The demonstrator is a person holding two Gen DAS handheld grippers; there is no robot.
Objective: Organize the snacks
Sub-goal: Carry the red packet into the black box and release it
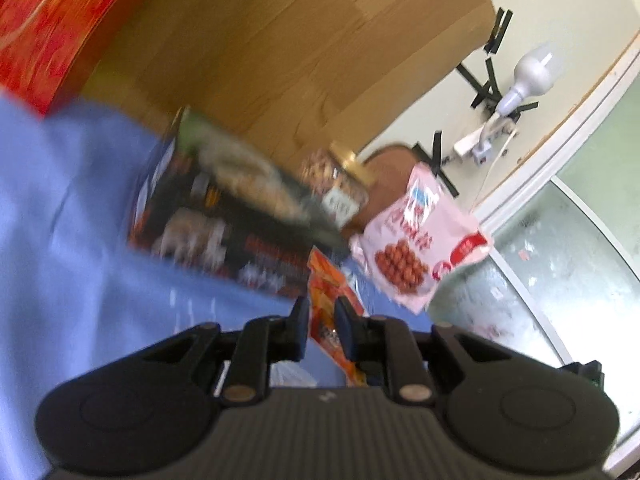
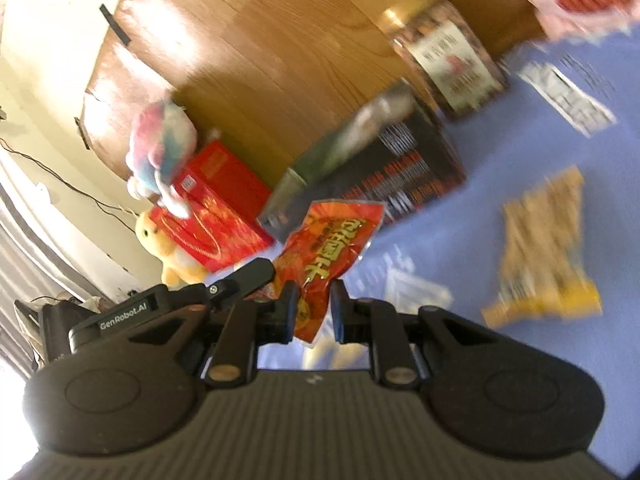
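Motion blur smears the dark box's (image 1: 224, 236) print beyond reading.

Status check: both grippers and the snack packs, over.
Left gripper shut on orange-red snack packet. Right gripper shut on red snack packet, clear of the blue cloth. Black box and nut jar ahead, not touching.

Left gripper (image 1: 321, 328): matt black, two flat fingers on hinged link arms.
Pivot pins: round, brass-coloured.
Body: ribbed dark grey, flanked by two round black housings.
Right gripper (image 2: 313, 312): same build.
Marking: white "GenRobot.AI" lettering on black.
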